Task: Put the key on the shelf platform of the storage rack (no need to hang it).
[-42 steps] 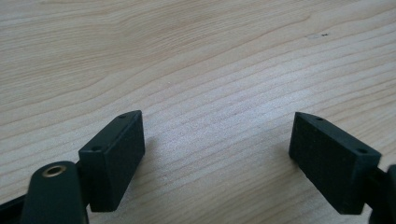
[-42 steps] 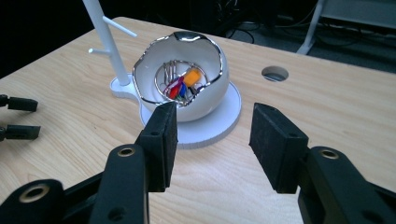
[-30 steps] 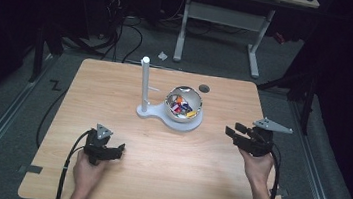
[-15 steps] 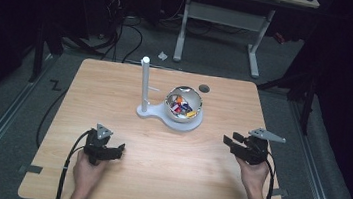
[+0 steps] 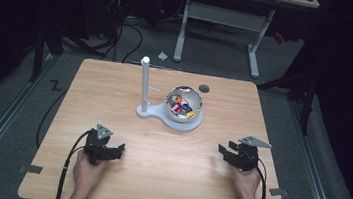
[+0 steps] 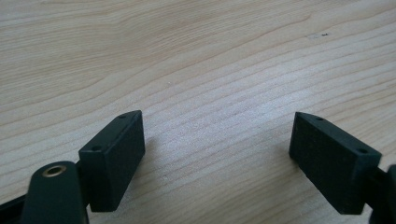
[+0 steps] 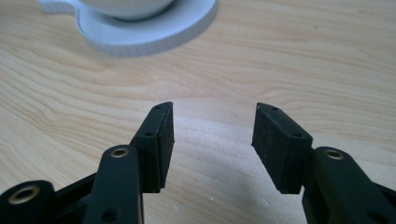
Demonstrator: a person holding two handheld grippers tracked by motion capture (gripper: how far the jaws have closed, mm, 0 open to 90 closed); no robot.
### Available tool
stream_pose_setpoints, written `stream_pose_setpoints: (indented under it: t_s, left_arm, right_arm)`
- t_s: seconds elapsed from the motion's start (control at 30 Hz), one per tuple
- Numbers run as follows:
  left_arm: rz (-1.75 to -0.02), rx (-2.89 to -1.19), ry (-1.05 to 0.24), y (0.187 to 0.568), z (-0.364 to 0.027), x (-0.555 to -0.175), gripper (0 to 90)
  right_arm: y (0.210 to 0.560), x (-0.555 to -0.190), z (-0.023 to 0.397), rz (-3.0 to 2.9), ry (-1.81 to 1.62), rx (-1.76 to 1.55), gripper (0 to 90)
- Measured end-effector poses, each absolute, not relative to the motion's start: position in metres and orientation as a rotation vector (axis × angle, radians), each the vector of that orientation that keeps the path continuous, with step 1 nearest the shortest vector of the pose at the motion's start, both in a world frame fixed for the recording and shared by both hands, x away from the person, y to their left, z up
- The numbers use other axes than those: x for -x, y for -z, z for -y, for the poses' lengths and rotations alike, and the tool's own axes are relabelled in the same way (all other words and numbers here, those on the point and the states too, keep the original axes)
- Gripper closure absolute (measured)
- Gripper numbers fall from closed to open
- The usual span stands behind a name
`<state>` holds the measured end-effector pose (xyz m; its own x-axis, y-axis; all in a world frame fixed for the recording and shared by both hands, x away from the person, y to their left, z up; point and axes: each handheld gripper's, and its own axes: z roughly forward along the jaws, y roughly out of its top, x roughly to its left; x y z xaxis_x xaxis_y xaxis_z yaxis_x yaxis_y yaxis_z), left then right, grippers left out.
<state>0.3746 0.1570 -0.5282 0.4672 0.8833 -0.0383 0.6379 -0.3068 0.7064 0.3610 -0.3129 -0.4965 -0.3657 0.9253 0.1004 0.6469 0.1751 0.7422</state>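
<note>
A shiny metal bowl [image 5: 183,104] holding several small coloured items sits on a white base [image 5: 162,117] from which a white upright post [image 5: 143,83] rises, at the table's middle back. My left gripper [image 5: 117,150] rests low at the front left of the wooden table [image 5: 115,87], open, with bare wood between its jaws [image 6: 217,140]. My right gripper [image 5: 224,152] is at the front right, open and holding nothing [image 7: 212,130]. The white base [image 7: 140,32] lies ahead of the right gripper's jaws, well apart from them.
A small dark round mark [image 5: 204,88] lies on the table behind the bowl. Cables trail from both grippers off the front edge. Beyond the table's far edge stand a desk frame [image 5: 224,19] and floor cables.
My right gripper has moved down and toward the front edge of the table, coming to rest low. The left gripper has stayed in place.
</note>
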Motion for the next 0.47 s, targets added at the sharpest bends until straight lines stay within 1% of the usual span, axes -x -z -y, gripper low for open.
stream_pose_setpoints:
  t_s: [0.13,0.23,0.47]
  left_arm:
    - [-1.259,-2.053,-0.475,0.528,-0.157,-0.375,18.7]
    - [-1.259,-2.053,-0.476,0.528,-0.157,-0.374,18.7]
    - [-1.258,-2.054,-0.476,0.528,-0.157,-0.374,18.7]
  right_arm:
    - [0.506,-0.361,0.310,-2.097,-0.962,-1.484,47.5]
    - [0.519,-0.363,0.307,-2.120,-0.872,-1.448,44.5]
    - [0.519,-0.362,0.305,-2.119,-0.858,-1.443,44.5]
